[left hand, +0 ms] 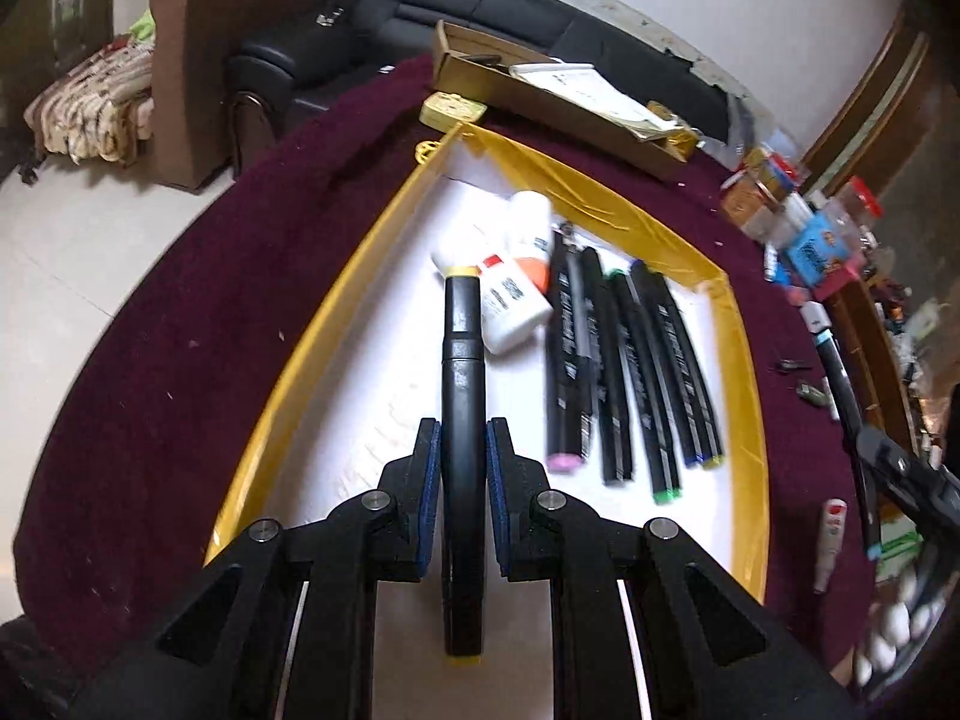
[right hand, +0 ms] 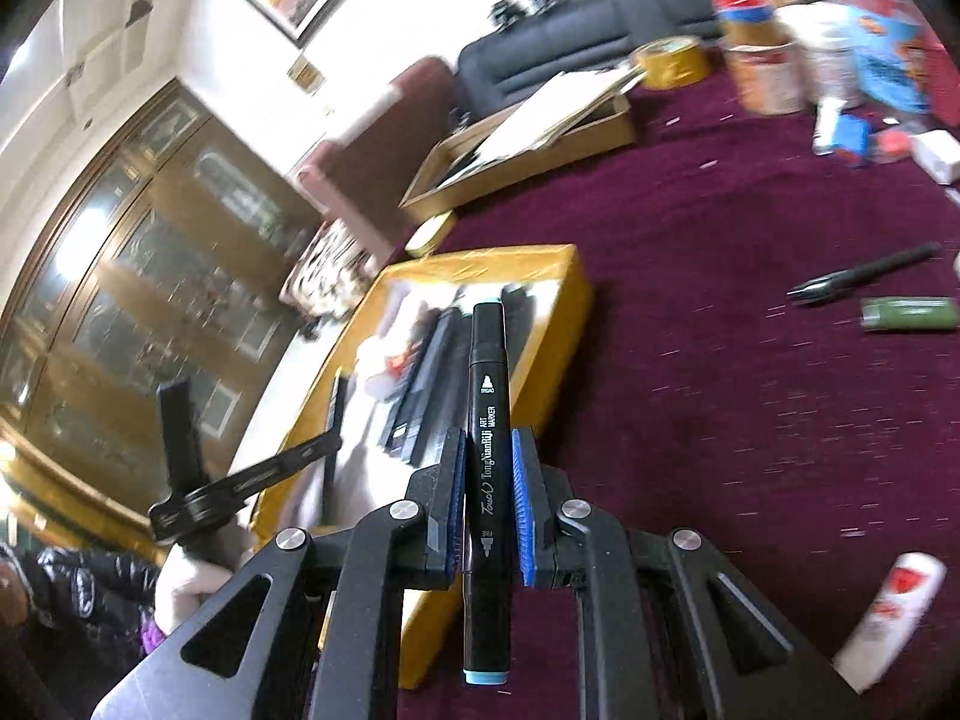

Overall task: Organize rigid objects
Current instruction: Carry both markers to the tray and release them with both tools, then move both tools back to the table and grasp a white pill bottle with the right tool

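My left gripper (left hand: 462,438) is shut on a black marker with yellow ends (left hand: 461,360), held above the white floor of a yellow-rimmed box (left hand: 336,312). In the box lie several black markers (left hand: 630,372) side by side and two white bottles (left hand: 510,294). My right gripper (right hand: 489,450) is shut on a black marker with light blue ends (right hand: 487,480), held above the maroon cloth just right of the same box (right hand: 558,324). The left gripper (right hand: 240,480) shows at the left of the right wrist view.
A maroon cloth (right hand: 720,420) covers the table. On it lie a black pen (right hand: 864,276), a green tube (right hand: 912,313) and a white bottle (right hand: 888,618). A cardboard box with papers (left hand: 558,96) stands behind the yellow box. Jars and packets (left hand: 804,222) crowd the right side.
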A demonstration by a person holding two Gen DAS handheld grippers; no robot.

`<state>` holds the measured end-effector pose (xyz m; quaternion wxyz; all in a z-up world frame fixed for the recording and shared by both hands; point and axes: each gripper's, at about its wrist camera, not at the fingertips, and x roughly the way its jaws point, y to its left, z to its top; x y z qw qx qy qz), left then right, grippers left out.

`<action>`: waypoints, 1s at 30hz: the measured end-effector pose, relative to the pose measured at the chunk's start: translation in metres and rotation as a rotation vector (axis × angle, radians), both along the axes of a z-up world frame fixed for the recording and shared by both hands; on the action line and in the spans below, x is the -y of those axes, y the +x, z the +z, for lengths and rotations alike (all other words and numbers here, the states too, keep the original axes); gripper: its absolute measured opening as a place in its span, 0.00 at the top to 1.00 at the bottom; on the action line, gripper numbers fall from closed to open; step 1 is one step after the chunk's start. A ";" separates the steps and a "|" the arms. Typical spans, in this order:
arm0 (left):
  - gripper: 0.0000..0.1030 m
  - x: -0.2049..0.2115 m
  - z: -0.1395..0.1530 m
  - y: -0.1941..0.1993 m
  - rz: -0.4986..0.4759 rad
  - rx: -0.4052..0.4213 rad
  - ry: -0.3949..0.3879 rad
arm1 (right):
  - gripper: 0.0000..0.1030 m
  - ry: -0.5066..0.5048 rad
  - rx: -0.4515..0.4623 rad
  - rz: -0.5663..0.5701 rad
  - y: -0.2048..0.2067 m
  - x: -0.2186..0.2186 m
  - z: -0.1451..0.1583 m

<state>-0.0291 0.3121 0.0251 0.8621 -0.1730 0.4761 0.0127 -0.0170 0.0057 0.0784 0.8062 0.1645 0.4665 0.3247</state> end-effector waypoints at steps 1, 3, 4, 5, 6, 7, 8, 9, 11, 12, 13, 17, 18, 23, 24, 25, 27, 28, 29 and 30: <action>0.88 -0.001 0.000 0.002 0.006 -0.003 0.012 | 0.87 -0.004 -0.004 0.017 -0.001 -0.010 -0.001; 0.87 -0.004 -0.002 0.003 0.025 -0.008 0.026 | 0.87 -0.009 -0.014 0.046 -0.003 -0.027 -0.004; 0.87 -0.006 -0.004 0.003 0.031 -0.011 0.016 | 0.87 -0.010 -0.023 0.063 -0.003 -0.037 -0.006; 0.86 -0.009 -0.005 0.004 0.031 -0.013 0.003 | 0.87 -0.011 -0.033 0.078 -0.004 -0.047 -0.008; 0.86 -0.010 -0.006 0.003 0.031 -0.013 -0.008 | 0.87 -0.012 -0.046 0.096 -0.005 -0.058 -0.011; 0.86 -0.011 -0.006 0.000 0.029 -0.006 -0.022 | 0.87 -0.013 -0.054 0.107 -0.006 -0.065 -0.013; 0.86 -0.011 -0.003 -0.002 0.026 0.002 -0.034 | 0.87 -0.014 -0.064 0.120 -0.006 -0.073 -0.015; 0.82 -0.012 -0.002 -0.005 0.026 0.011 -0.044 | 0.87 -0.015 -0.073 0.132 -0.006 -0.081 -0.018; 0.73 -0.015 0.004 -0.016 0.035 0.040 -0.069 | 0.87 -0.021 -0.090 0.157 -0.007 -0.099 -0.023; 0.67 -0.017 0.009 -0.025 0.043 0.061 -0.081 | 0.87 -0.025 -0.099 0.170 -0.007 -0.109 -0.026; 0.64 -0.018 0.013 -0.029 0.049 0.073 -0.085 | 0.87 -0.028 -0.105 0.180 -0.008 -0.116 -0.029; 0.46 -0.025 0.031 -0.060 0.088 0.156 -0.104 | 0.87 -0.052 -0.130 0.212 -0.009 -0.142 -0.040; 0.45 -0.026 0.034 -0.065 0.097 0.172 -0.108 | 0.87 -0.058 -0.135 0.214 -0.009 -0.147 -0.042; 0.44 -0.028 0.041 -0.086 0.127 0.229 -0.154 | 0.87 -0.113 -0.139 0.203 -0.001 -0.168 -0.055; 0.44 -0.027 0.041 -0.088 0.125 0.234 -0.158 | 0.87 -0.128 -0.136 0.183 0.000 -0.169 -0.058; 0.44 -0.026 0.042 -0.089 0.121 0.237 -0.162 | 0.86 -0.136 -0.132 0.173 0.000 -0.167 -0.058; 0.44 -0.024 0.043 -0.090 0.114 0.244 -0.166 | 0.85 -0.140 -0.127 0.169 0.000 -0.164 -0.059; 0.44 -0.023 0.044 -0.091 0.113 0.245 -0.167 | 0.85 -0.133 -0.123 0.166 -0.001 -0.161 -0.058; 0.43 -0.022 0.044 -0.091 0.115 0.246 -0.168 | 0.84 -0.122 -0.114 0.161 -0.003 -0.157 -0.055; 0.41 -0.021 0.044 -0.091 0.116 0.246 -0.170 | 0.82 -0.115 -0.101 0.157 -0.005 -0.154 -0.052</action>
